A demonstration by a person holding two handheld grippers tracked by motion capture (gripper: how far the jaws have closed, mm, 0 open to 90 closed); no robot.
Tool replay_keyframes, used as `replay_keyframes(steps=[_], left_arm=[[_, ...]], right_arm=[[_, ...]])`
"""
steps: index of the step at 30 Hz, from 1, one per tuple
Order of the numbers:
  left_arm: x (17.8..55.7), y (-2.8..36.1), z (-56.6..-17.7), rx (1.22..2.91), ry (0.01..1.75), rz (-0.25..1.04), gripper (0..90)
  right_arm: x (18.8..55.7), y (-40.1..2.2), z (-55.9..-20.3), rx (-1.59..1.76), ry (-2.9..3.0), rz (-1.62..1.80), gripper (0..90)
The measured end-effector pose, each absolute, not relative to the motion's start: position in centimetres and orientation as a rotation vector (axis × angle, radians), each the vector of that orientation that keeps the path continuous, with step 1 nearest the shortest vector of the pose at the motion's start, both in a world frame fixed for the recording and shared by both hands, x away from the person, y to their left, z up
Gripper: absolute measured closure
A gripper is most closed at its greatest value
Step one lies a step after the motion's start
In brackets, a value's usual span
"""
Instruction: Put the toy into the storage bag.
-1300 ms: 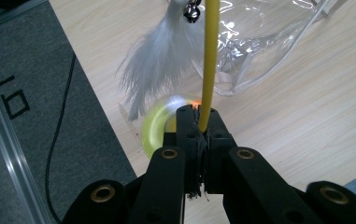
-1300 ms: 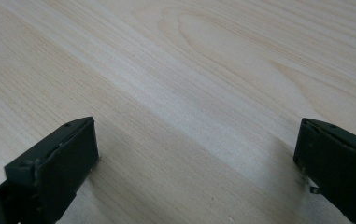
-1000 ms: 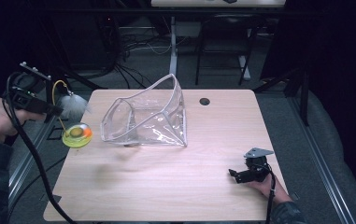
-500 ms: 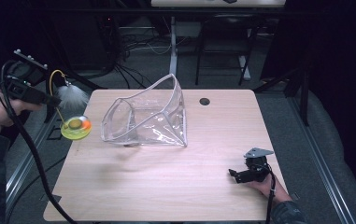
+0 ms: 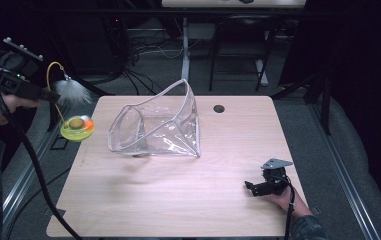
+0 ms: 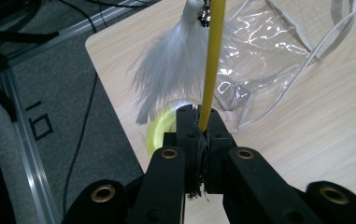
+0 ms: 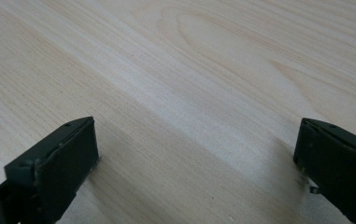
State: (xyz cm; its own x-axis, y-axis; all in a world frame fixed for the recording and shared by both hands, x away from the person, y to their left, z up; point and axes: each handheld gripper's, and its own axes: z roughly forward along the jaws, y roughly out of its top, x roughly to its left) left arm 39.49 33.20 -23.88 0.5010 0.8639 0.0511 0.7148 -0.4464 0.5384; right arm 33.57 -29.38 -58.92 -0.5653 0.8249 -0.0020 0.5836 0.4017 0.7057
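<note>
**A:** So compared with a second before, the left hand-held gripper (image 5: 53,96) had pulled up and back off the desk's left edge, and the cat toy went with it. The yellow disc had been sitting low over the desk corner and was now dangling out past the edge. The right side hadn't budged.

**B:** What was the grip like?

**A:** Jaws pressed together on the toy's yellow wand (image 6: 211,60), pinching it right at the tips. From there the wand arched up and over, with the white feather tuft (image 6: 171,65) and a little bell hanging near its end, and the yellow-green disc base (image 5: 77,128) with an orange spot hanging below that. All of it was in the air, just left of the desk (image 5: 178,200), near the mouth of the clear plastic pouch (image 5: 155,125).

**B:** And the pouch?

**A:** Lying on its side mid-desk, mouth gaping toward the toy, nothing in it that I could see. The right hand-held gripper (image 5: 260,187) rested near the front right corner, jaws spread, holding nothing.

**B:** So progress?

**A:** My guess: toy picked up, that part done. If it's meant for the pouch, the whole carry-and-insert was left.
</note>
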Motion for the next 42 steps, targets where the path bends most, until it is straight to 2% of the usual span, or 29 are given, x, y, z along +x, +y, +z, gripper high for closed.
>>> replay_keyframes(steps=[25,42], left_arm=[[41.1,29.8,-20.4,2.320,1.204,0.466,88.4],[43.4,26.6,-20.9,2.347,1.120,0.396,88.4]], right_arm=[[33.6,-29.4,-58.9,1.216,2.315,0.959,0.0],[33.6,-29.3,-58.9,1.220,2.313,0.956,0.0]])
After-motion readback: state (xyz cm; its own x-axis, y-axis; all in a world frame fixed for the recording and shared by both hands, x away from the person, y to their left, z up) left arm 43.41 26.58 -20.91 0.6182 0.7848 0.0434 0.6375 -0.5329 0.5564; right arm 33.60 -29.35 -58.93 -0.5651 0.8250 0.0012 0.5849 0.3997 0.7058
